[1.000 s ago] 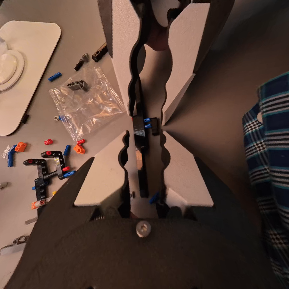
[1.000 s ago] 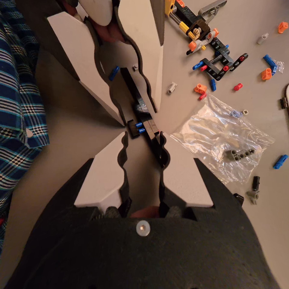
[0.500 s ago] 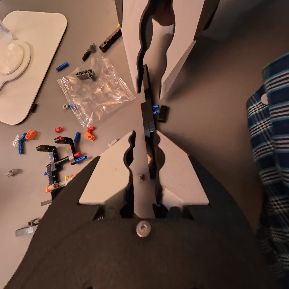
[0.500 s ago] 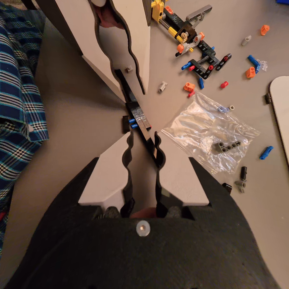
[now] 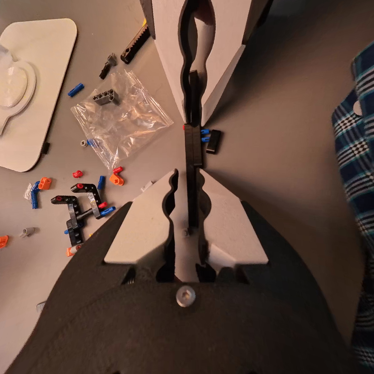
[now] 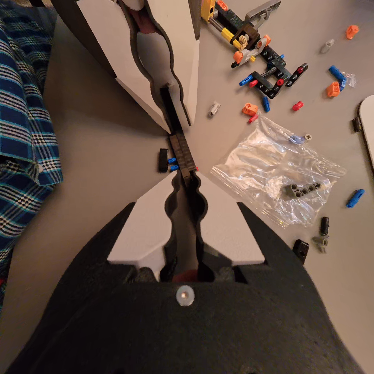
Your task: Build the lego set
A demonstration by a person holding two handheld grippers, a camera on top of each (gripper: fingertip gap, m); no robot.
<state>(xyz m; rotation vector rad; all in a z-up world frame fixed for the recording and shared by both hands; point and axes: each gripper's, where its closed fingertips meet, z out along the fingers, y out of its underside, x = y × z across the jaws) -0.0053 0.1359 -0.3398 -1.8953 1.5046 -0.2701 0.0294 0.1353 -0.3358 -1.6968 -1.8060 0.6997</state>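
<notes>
Both grippers, left (image 5: 187, 172) and right (image 6: 187, 178), clamp opposite ends of the black beams (image 5: 193, 147), apparently steadying them so the blue pins (image 5: 204, 135) meet the small black piece (image 5: 213, 141).

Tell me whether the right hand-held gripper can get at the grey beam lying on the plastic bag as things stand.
Probably not yet: the right hand-held gripper is shut on the black beam assembly, also held by the left hand-held gripper. Nothing covers the grey beam.

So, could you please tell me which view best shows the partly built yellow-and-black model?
The right wrist view: the partly built yellow-and-black model lies unobstructed at top right. In the left wrist view, only its black end shows beside the left tool.
</notes>
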